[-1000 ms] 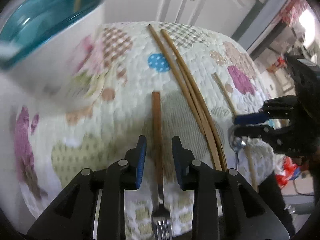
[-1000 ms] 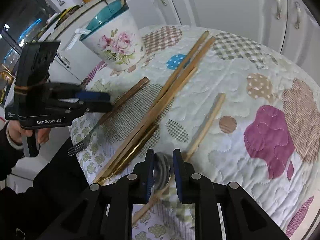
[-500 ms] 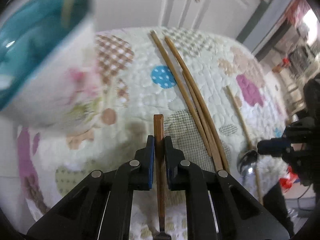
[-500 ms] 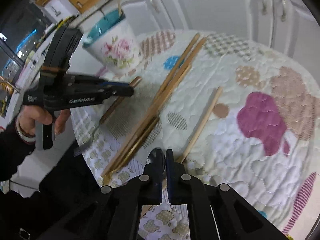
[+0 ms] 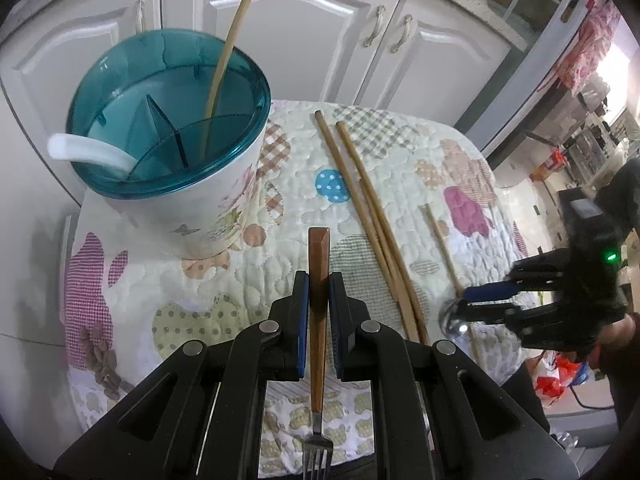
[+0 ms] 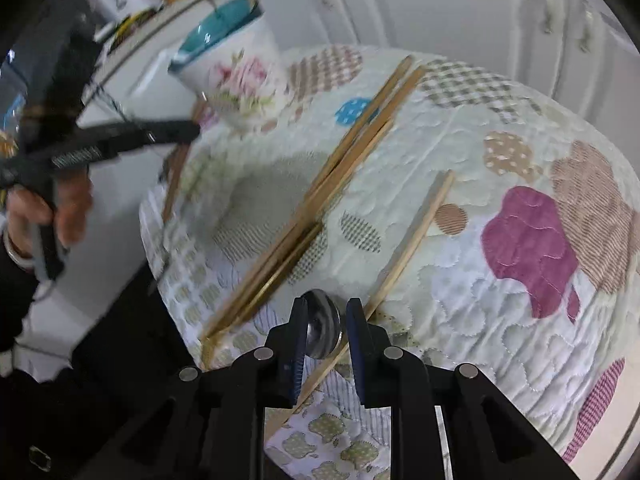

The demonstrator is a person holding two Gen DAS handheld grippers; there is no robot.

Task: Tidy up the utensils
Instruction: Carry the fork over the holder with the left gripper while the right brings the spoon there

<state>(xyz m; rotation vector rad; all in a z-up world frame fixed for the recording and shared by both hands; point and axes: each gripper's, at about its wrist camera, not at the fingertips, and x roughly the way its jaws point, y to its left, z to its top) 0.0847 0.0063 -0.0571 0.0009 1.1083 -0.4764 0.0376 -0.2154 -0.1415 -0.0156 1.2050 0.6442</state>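
Now left gripper [image 5: 319, 280] clamped tight on the wooden handle of a fork [image 5: 319, 248], handle end poking out past the pads, tines hanging back beneath the body, lifted clear of the quilted cloth [image 5: 400, 148]. Just ahead and to the left, on the cloth, a flowered cup [image 5: 224, 208] with a teal divided insert; inside it a long pale stick [image 5: 228, 52] leaning up and out, and a white handle [image 5: 88, 152] resting over the near rim. To the right of the fork, lying flat, a bundle of long brown chopsticks [image 5: 360, 184] running away towards the white cabinet doors [image 5: 300, 40].

Further right, right gripper [image 6: 326, 320] low at the table edge, jaws opening, with the shiny bowl of a spoon [image 6: 322, 328] between them, a thin gap showing at one pad. Beside the spoon, apart from the bundle, a single pale chopstick [image 6: 416, 236] slanting across the cloth
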